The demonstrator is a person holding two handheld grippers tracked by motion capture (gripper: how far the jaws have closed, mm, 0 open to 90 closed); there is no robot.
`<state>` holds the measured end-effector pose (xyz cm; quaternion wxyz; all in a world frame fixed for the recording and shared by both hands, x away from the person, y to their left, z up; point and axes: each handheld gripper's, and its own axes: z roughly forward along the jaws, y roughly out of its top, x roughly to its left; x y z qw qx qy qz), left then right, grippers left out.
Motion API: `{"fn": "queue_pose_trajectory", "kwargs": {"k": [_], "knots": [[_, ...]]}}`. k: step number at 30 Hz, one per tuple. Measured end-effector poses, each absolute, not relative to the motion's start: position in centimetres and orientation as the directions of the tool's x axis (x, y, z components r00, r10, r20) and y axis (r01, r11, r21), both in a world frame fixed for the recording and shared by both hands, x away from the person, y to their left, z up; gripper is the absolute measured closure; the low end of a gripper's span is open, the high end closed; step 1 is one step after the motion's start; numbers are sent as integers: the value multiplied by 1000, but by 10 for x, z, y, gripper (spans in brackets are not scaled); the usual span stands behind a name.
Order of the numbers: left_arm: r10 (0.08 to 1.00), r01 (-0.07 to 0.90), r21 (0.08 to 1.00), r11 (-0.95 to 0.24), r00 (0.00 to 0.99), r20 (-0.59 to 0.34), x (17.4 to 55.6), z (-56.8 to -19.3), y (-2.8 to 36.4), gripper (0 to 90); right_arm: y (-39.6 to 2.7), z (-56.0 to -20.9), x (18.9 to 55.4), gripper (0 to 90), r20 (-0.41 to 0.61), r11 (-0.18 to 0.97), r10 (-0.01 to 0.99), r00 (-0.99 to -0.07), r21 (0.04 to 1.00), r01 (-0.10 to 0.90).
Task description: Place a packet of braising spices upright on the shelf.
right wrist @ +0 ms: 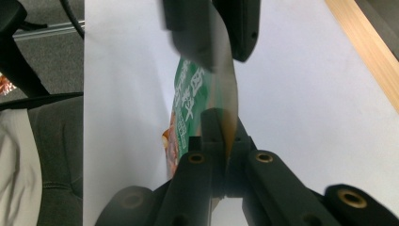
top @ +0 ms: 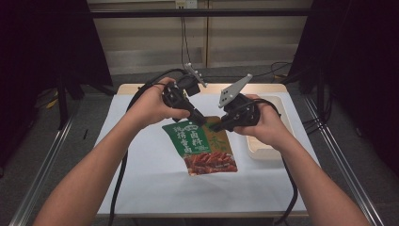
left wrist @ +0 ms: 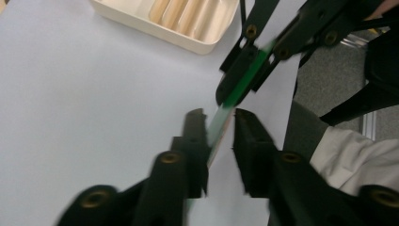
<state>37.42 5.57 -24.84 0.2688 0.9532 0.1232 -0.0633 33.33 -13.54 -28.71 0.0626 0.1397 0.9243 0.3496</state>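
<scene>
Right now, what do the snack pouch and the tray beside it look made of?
Snack pouch: seemingly thin glossy plastic film, since its printed face catches the light and its top edge bends between both tongs. Tray: likely matte cream moulded plastic, with smooth rounded walls and ridges.

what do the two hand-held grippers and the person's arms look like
Both the left hand-held gripper and the right hand-held gripper are black, with jaws carrying brass-coloured rivets. Each is topped by a grey three-cornered plate with holes and trails a black cable. The forearms are bare, with no sleeves.
</scene>
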Motion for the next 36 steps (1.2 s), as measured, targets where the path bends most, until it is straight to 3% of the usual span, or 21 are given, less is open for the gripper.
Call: {"fn": "queue_pose_trajectory", "kwargs": {"k": [2, 3, 6, 9, 12, 16, 23, 36], "knots": [[208, 273, 506, -818, 961, -182, 374, -250, 59, 679, -136, -286, 334, 900, -17, 714, 310, -951, 664, 221], [205, 268, 521, -811, 963, -175, 375, -253, 64, 584, -140, -285, 337, 900, -3, 706, 326, -945, 665, 242], [228, 291, 540, -789, 956, -182, 377, -257, 73, 464, -143, -283, 340, 900, 15, 693, 364, -931, 664, 281], [261, 336, 546, -767, 942, -213, 377, -261, 80, 418, -147, -281, 343, 900, 15, 676, 379, -925, 678, 288], [297, 359, 574, -736, 933, -203, 377, -264, 92, 284, -148, -277, 344, 900, 17, 670, 387, -922, 682, 294], [341, 374, 606, -702, 924, -176, 377, -268, 105, 173, -149, -269, 346, 900, 3, 681, 409, -913, 665, 307], [381, 383, 612, -692, 914, -140, 376, -282, 122, 104, -152, -258, 353, 900, 3, 673, 448, -894, 657, 339], [453, 436, 634, -638, 879, -148, 367, -327, 138, 99, -157, -250, 366, 900, -12, 661, 508, -861, 647, 380]]}}
